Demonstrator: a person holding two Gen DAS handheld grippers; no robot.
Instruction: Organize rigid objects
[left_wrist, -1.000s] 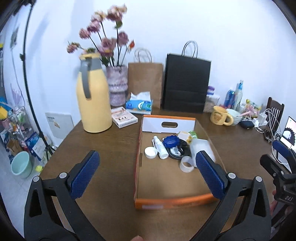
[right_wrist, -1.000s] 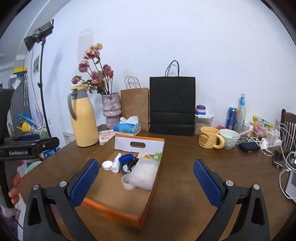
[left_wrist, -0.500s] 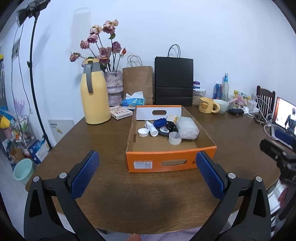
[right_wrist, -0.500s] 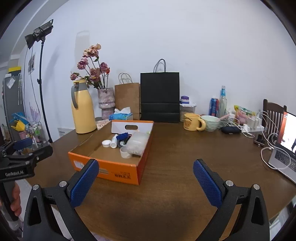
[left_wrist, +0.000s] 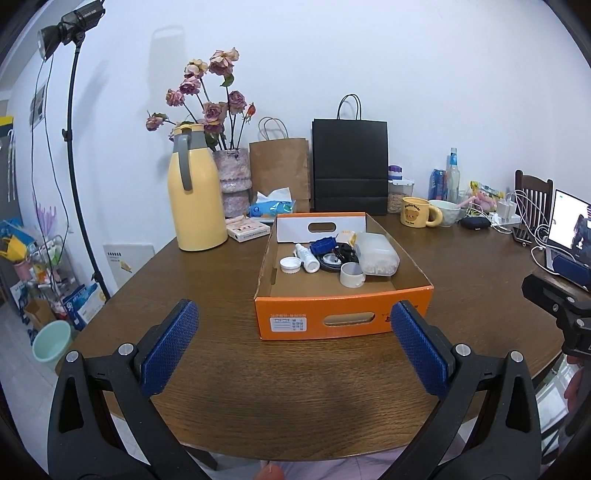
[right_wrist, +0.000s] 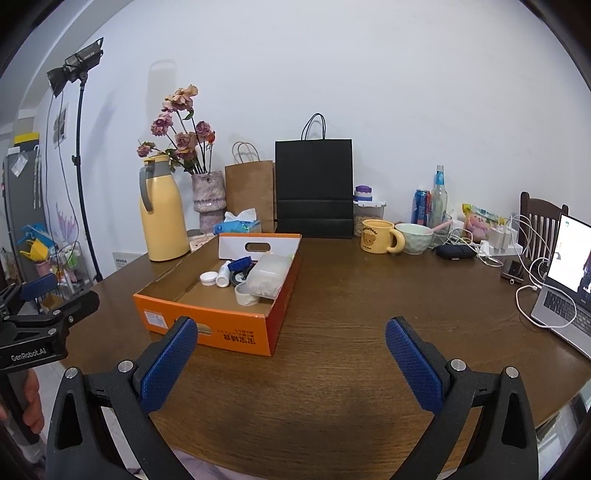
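Note:
An orange cardboard tray (left_wrist: 343, 318) (right_wrist: 207, 321) stands mid-table. At its far end lie a white lid (left_wrist: 290, 264), a small white bottle (left_wrist: 307, 257), a blue piece (left_wrist: 322, 245), a tape roll (left_wrist: 352, 274) (right_wrist: 246, 294) and a clear plastic box (left_wrist: 377, 253) (right_wrist: 269, 277). My left gripper (left_wrist: 293, 349) is open and empty, held back near the table's front edge in front of the tray. My right gripper (right_wrist: 288, 356) is open and empty, to the tray's right front.
At the back stand a yellow thermos (left_wrist: 195, 192), a flower vase (left_wrist: 233, 184), a brown bag (left_wrist: 279, 168), a black bag (left_wrist: 350, 166) and a tissue pack (left_wrist: 272, 207). A yellow mug (right_wrist: 377, 236), a bowl (right_wrist: 413, 238), bottles, cables and a laptop (right_wrist: 569, 284) crowd the right side.
Both grippers have drawn back from above the tray to the table's near edge and dropped lower. The tray and its contents have stayed put. Both stay open.

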